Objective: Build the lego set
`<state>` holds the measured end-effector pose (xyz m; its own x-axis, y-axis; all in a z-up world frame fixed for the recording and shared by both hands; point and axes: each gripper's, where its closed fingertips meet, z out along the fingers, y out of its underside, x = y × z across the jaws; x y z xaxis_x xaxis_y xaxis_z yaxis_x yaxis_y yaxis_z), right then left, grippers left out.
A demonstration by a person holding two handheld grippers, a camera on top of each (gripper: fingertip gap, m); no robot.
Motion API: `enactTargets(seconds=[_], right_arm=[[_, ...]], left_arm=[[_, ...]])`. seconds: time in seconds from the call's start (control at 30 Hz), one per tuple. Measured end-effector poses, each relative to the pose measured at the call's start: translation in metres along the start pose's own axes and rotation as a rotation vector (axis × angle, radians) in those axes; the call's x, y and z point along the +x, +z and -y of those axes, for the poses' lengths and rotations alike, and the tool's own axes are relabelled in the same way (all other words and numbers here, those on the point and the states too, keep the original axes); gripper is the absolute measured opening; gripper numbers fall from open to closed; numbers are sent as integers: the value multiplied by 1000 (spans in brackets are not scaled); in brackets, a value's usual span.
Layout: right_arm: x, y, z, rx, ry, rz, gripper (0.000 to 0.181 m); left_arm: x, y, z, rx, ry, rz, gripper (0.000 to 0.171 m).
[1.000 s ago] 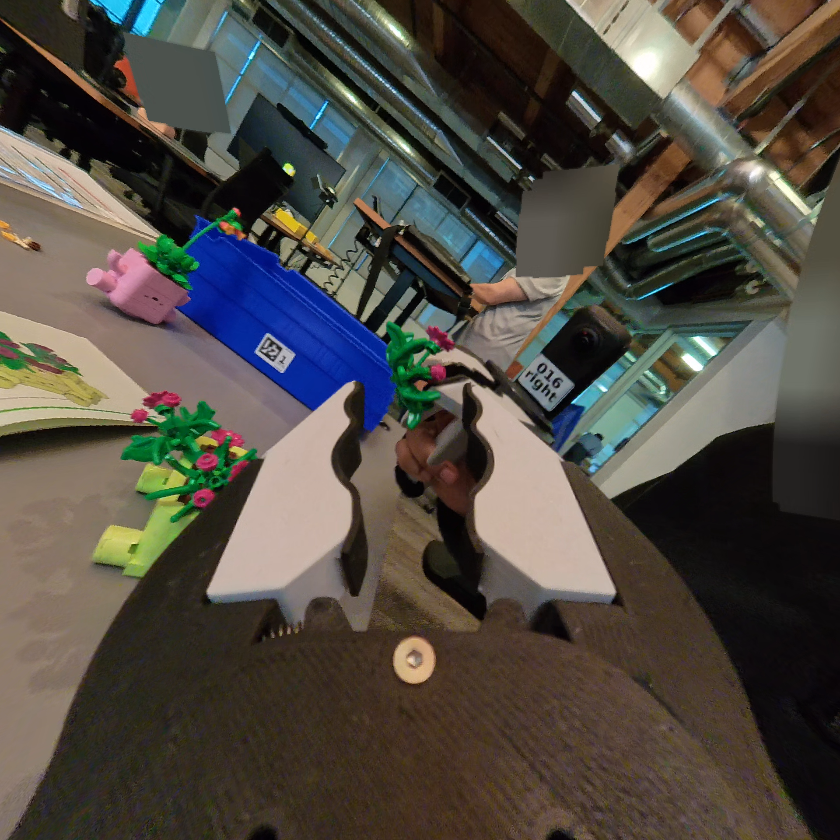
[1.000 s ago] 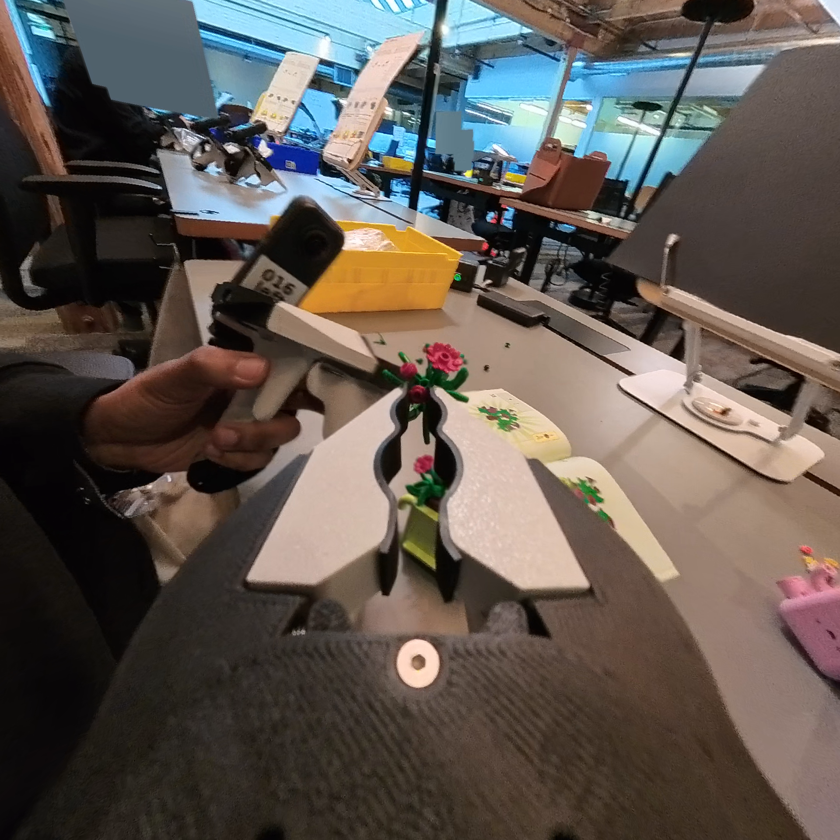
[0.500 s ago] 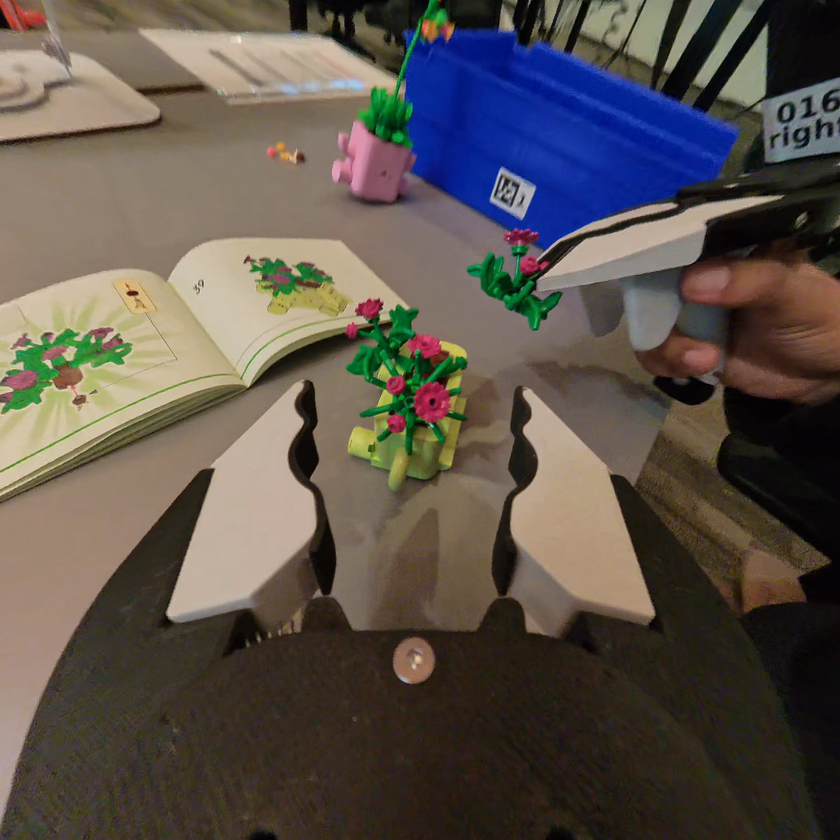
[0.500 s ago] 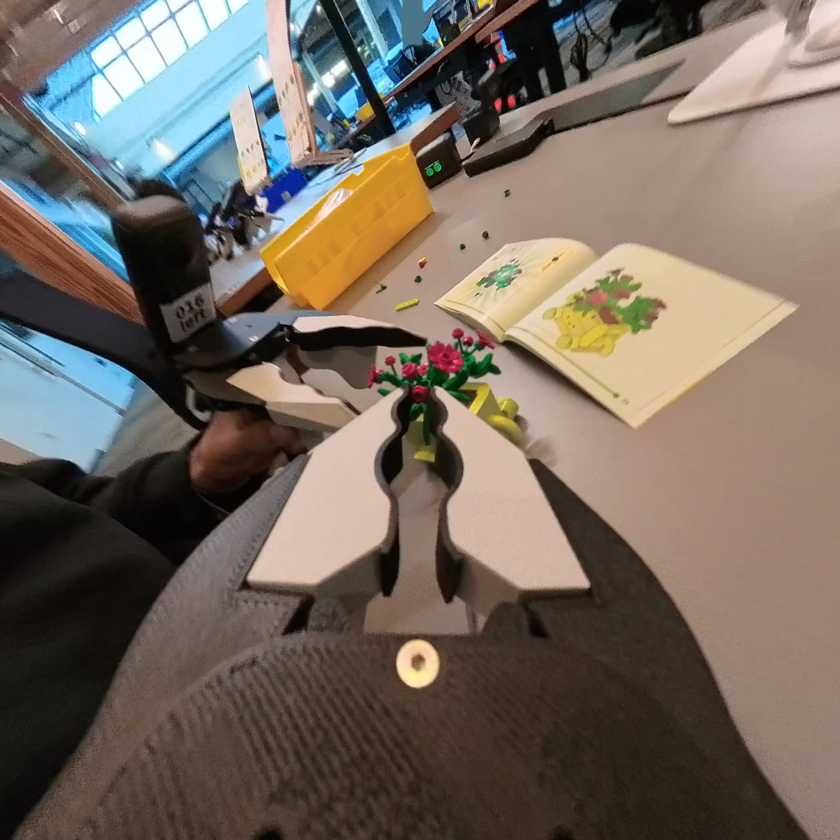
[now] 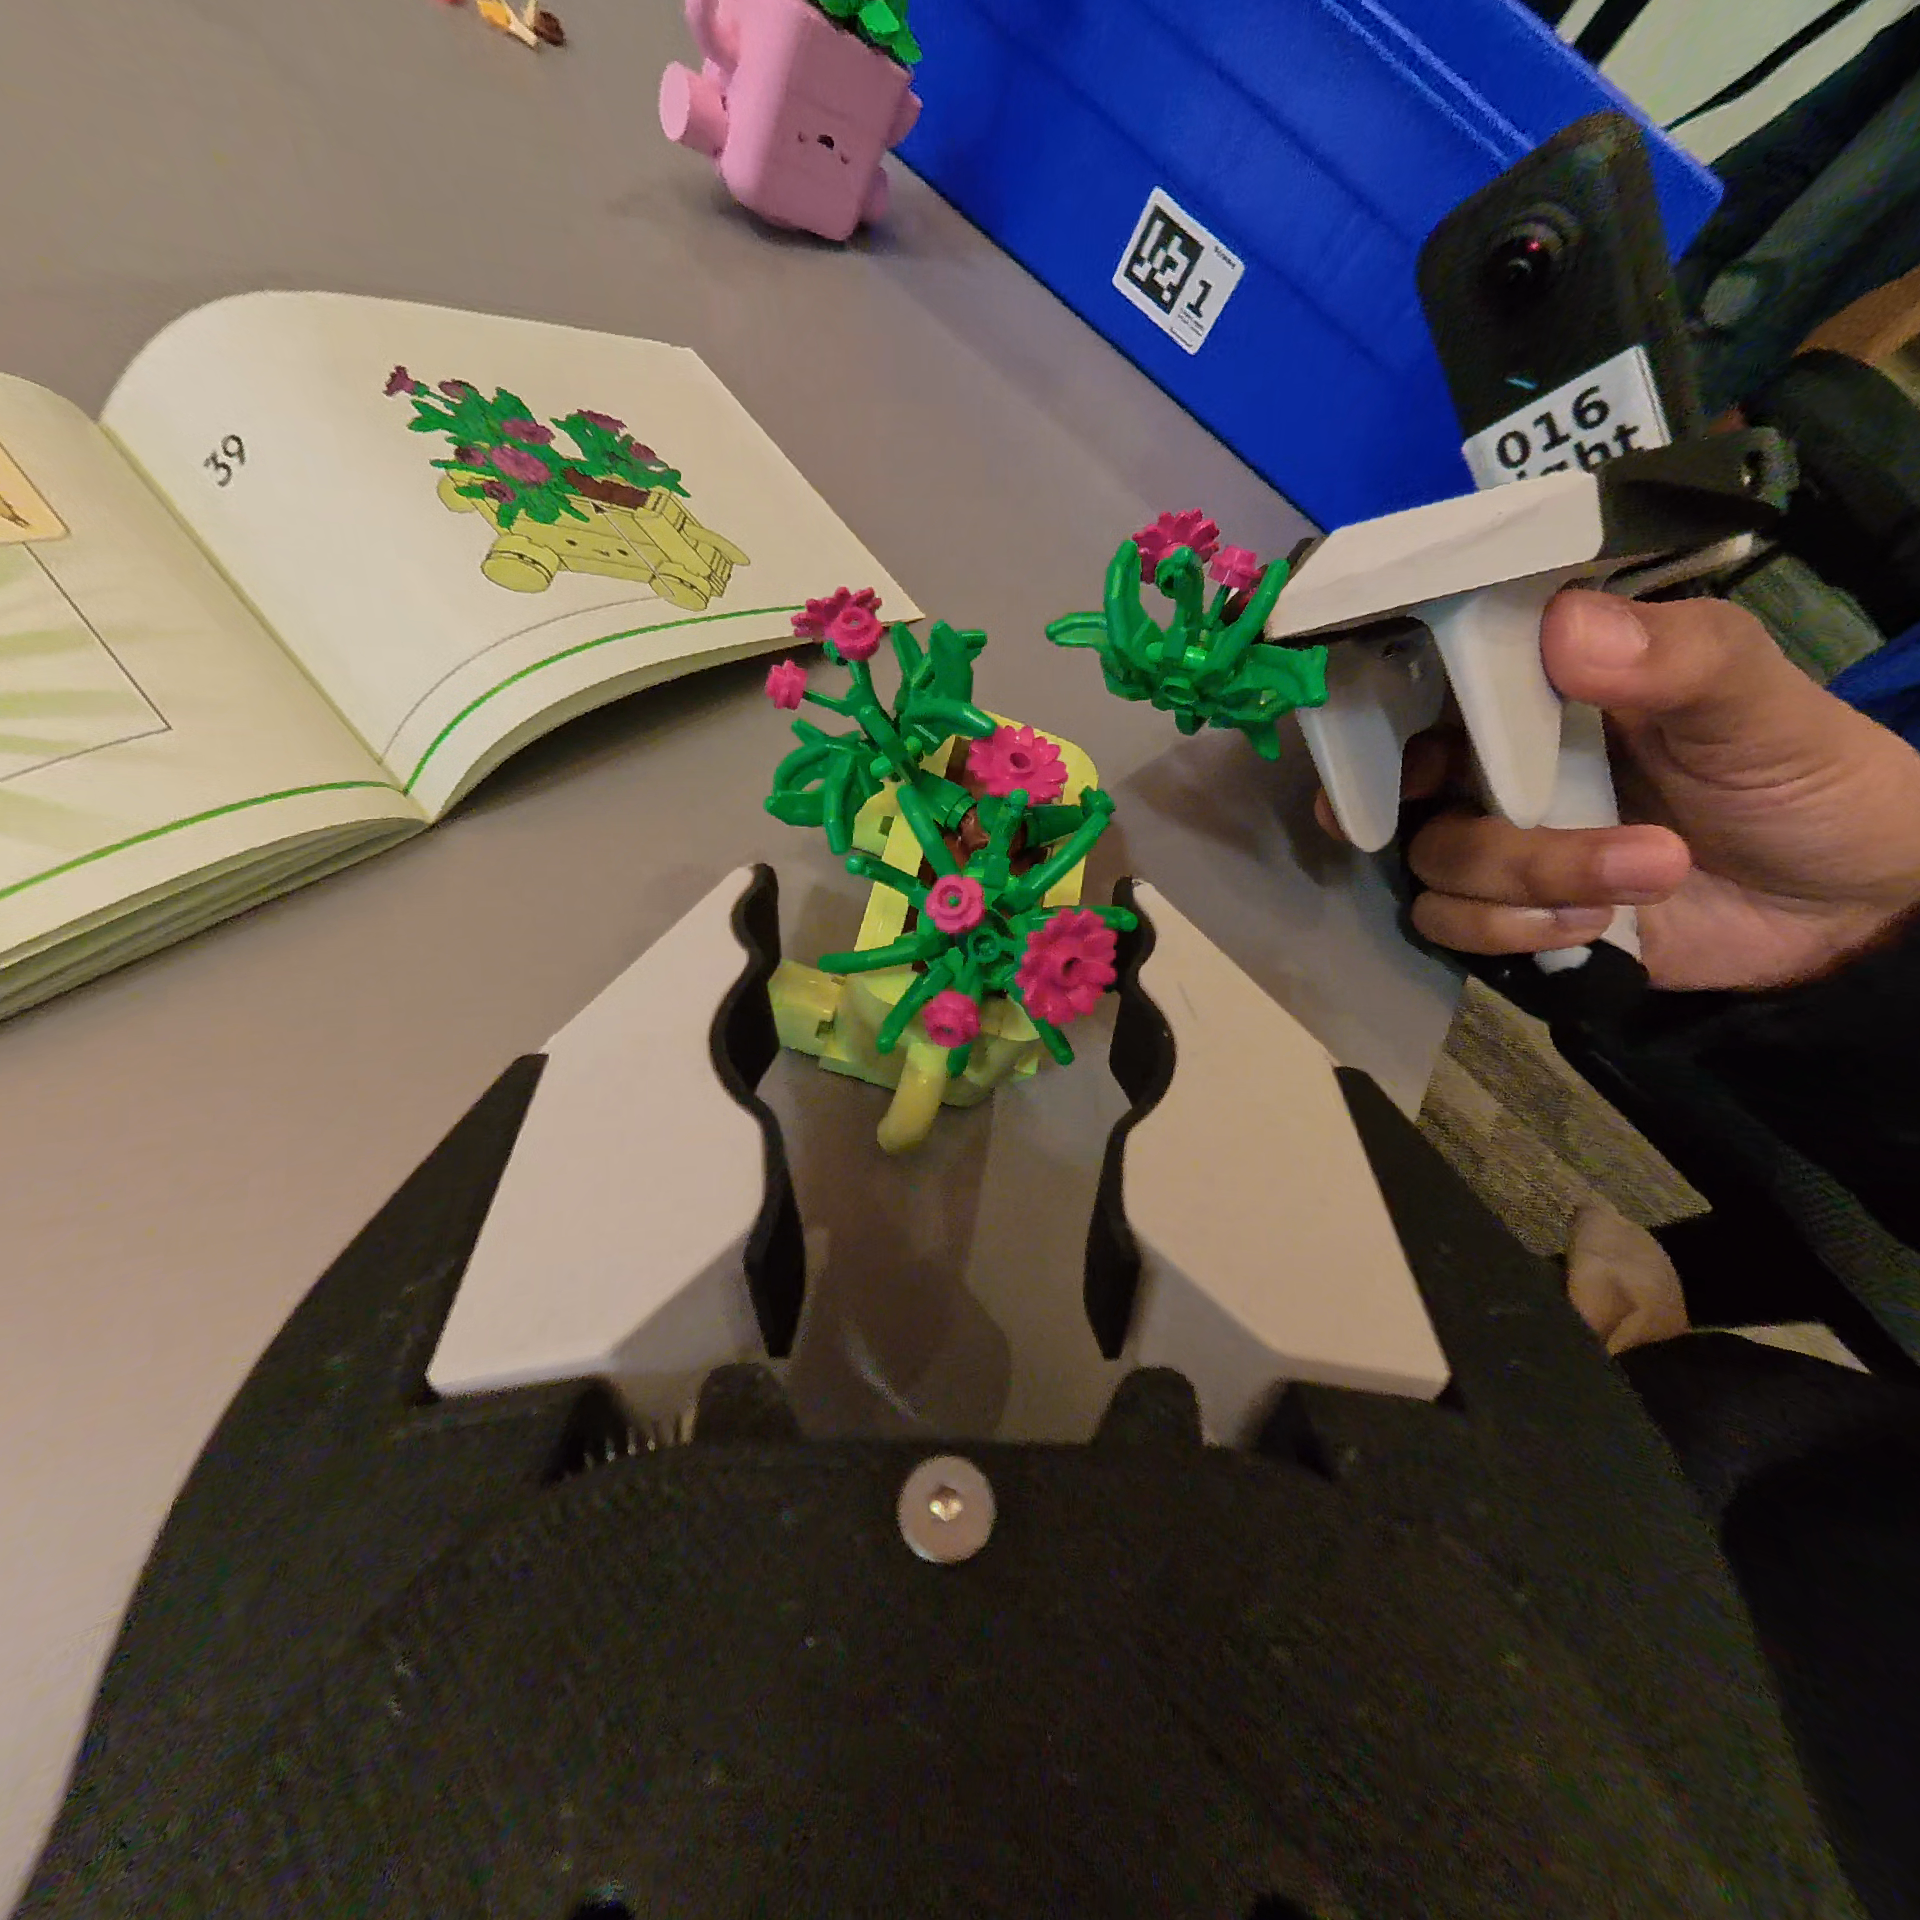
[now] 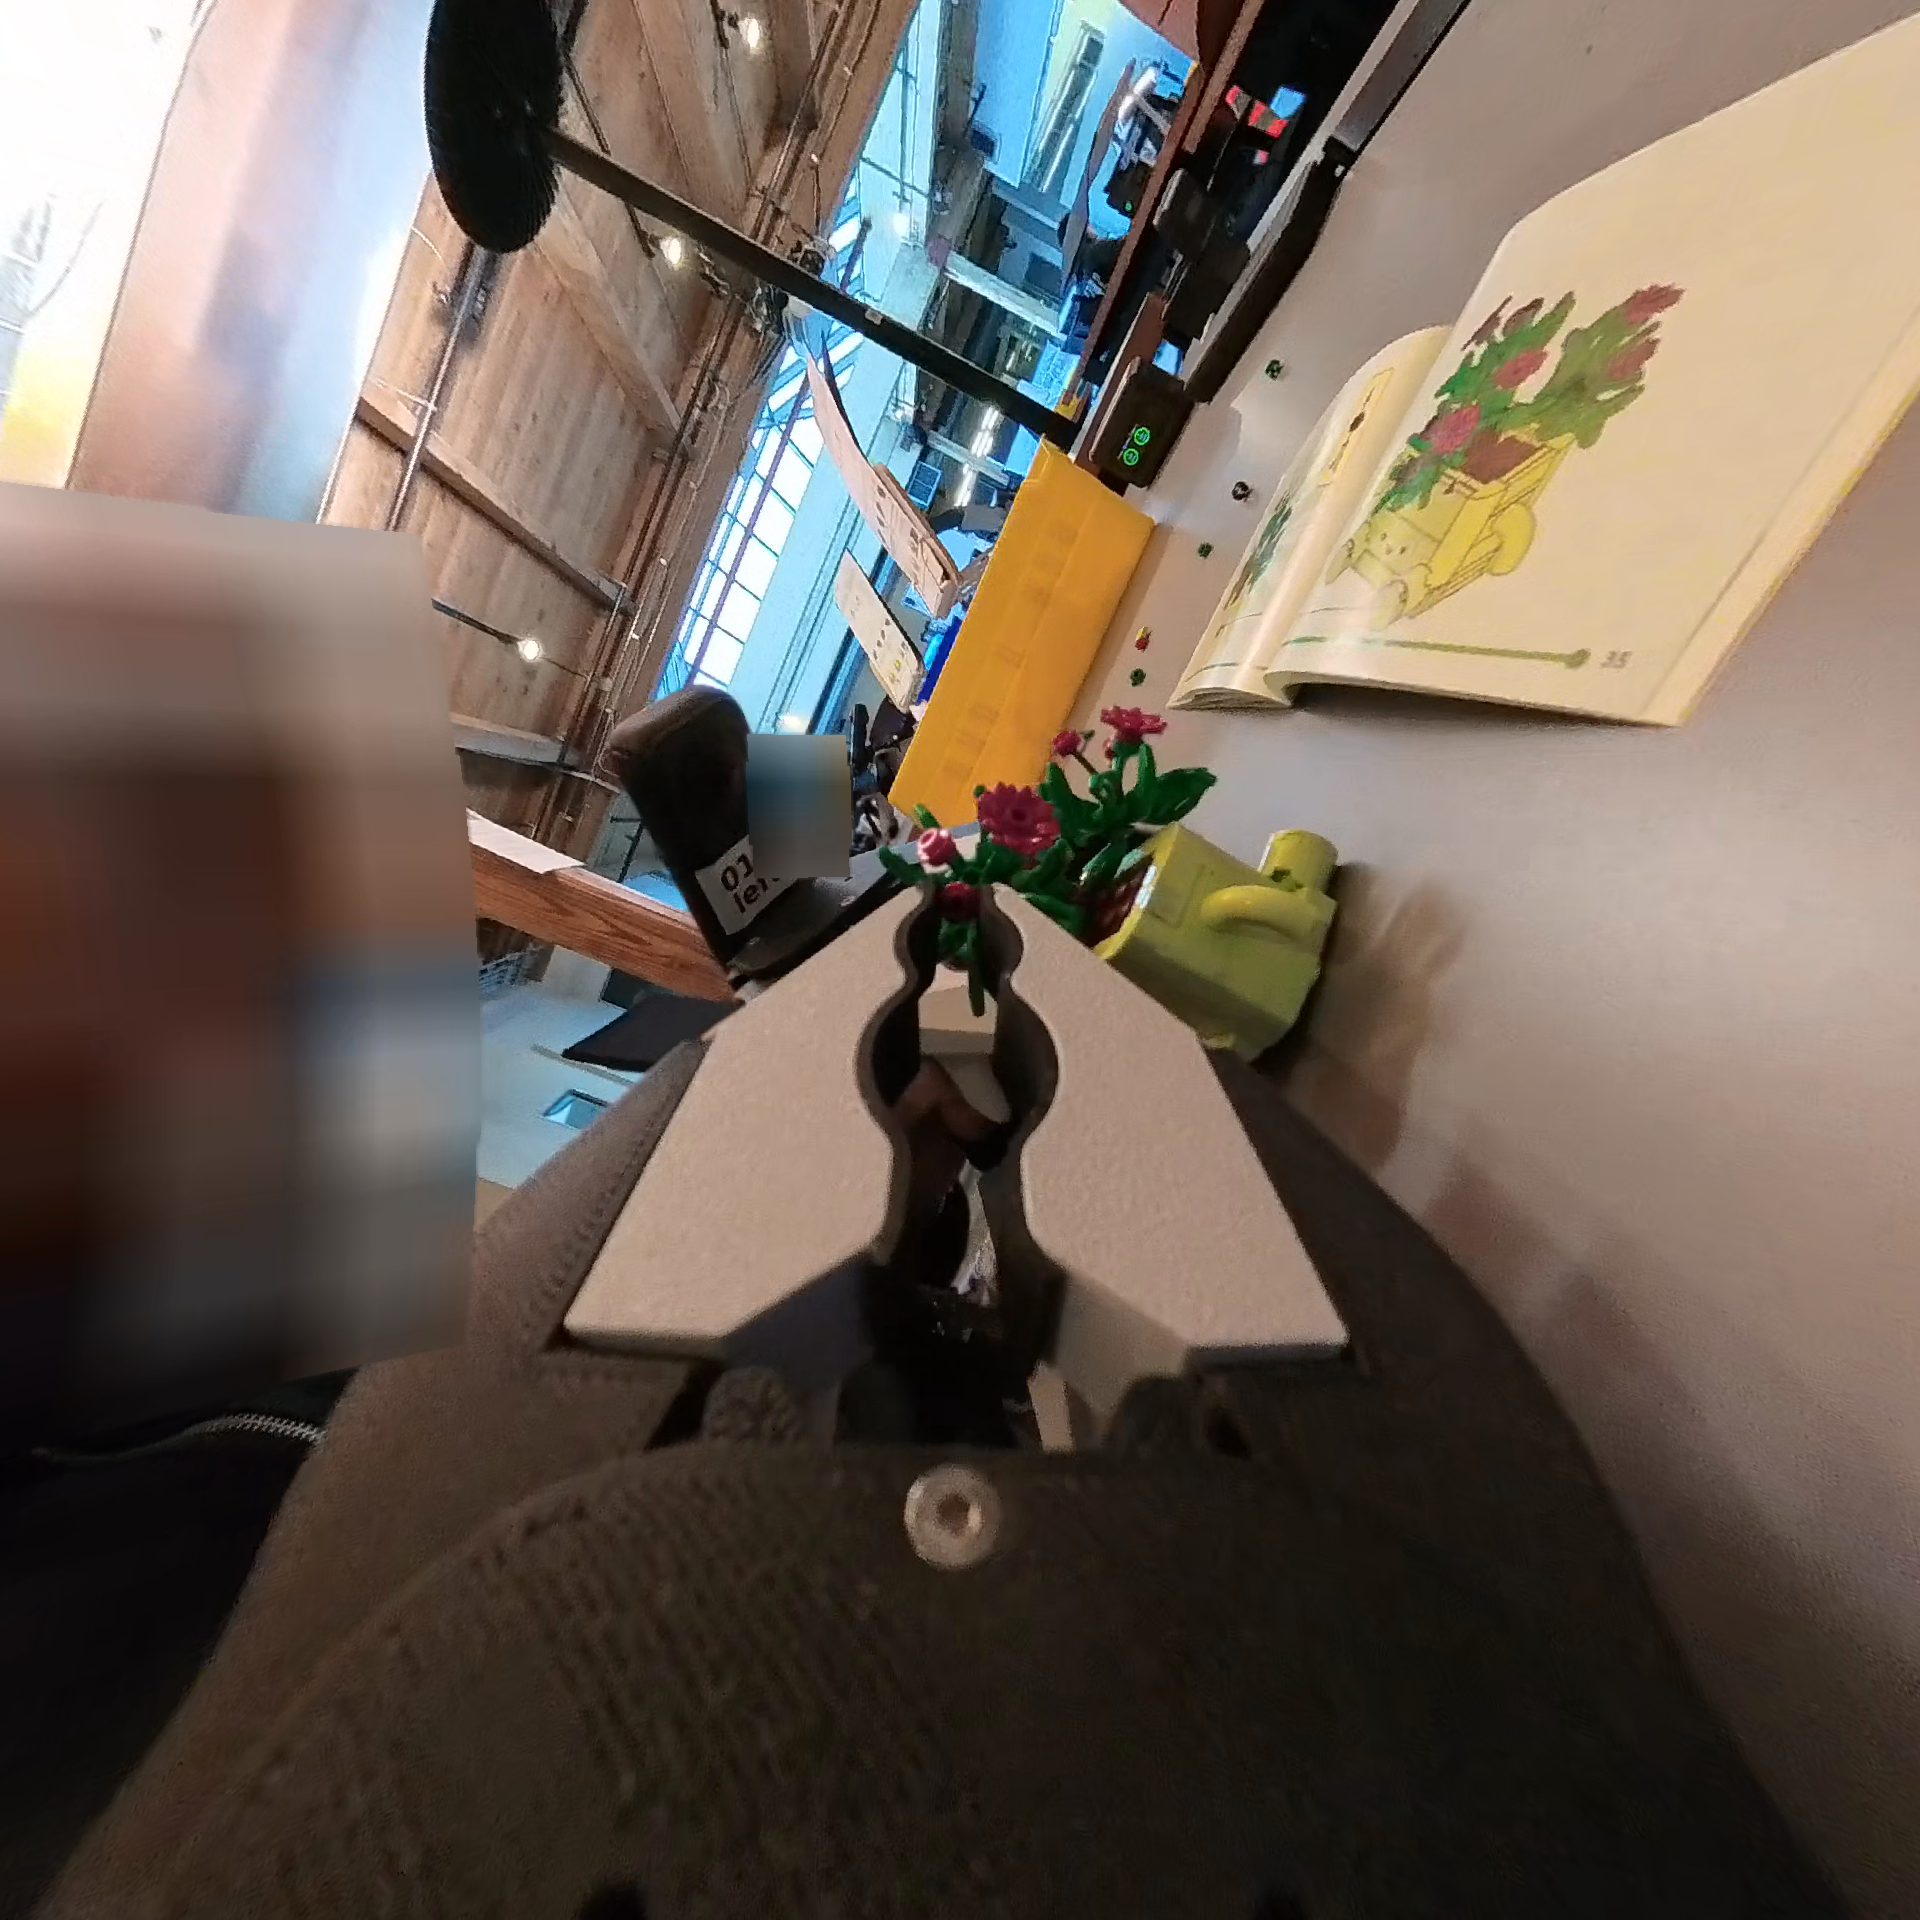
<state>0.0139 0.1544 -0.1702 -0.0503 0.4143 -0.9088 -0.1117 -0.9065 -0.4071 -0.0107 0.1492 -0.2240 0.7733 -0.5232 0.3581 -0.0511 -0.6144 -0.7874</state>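
Observation:
A lime-green lego wheelbarrow [image 5: 935, 1039] filled with green stems and pink flowers stands on the grey table [image 5: 260, 1143], right between my left gripper's fingertips. My left gripper [image 5: 943, 894] is open and empty, with its jaws on either side of the model. My right gripper [image 6: 961, 904] is shut on a green flower sprig [image 6: 971, 878] with pink blooms. In the left wrist view the sprig [image 5: 1184, 634] hangs just right of and above the wheelbarrow, apart from it. The wheelbarrow also shows in the right wrist view [image 6: 1216, 945].
An open instruction booklet [image 5: 447, 582] lies left of the model. A pink lego pot [image 5: 800, 135] and a blue bin [image 5: 1247, 208] stand behind. A yellow bin [image 6: 1029, 623] sits at the far table edge. A hand [image 5: 1714, 790] holds the right gripper. The pink lego pot [image 5: 800, 135] sits 20 centimeters or so from the ends of my right fingers.
My left gripper swung down from pointing upward and now straddles the wheelbarrow with open jaws. My right gripper has rolled sideways and brought the sprig closer to the model.

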Motion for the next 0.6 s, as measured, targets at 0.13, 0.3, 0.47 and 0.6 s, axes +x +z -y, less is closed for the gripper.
enactTargets(seconds=[0.13, 0.3, 0.47, 0.6], right_arm=[[9, 1, -6, -12, 1, -50, 5], [11, 2, -8, -19, -190, -160, 5], [12, 4, -17, -76, -449, -296, 5], [13, 4, -16, -51, -468, -328, 5]], left_arm=[[2, 2, -2, -16, -38, -47, 47], [2, 2, -3, -23, -51, -61, 46], [3, 3, -4, -33, -42, -57, 43], [3, 3, -5, -37, -55, -61, 43]])
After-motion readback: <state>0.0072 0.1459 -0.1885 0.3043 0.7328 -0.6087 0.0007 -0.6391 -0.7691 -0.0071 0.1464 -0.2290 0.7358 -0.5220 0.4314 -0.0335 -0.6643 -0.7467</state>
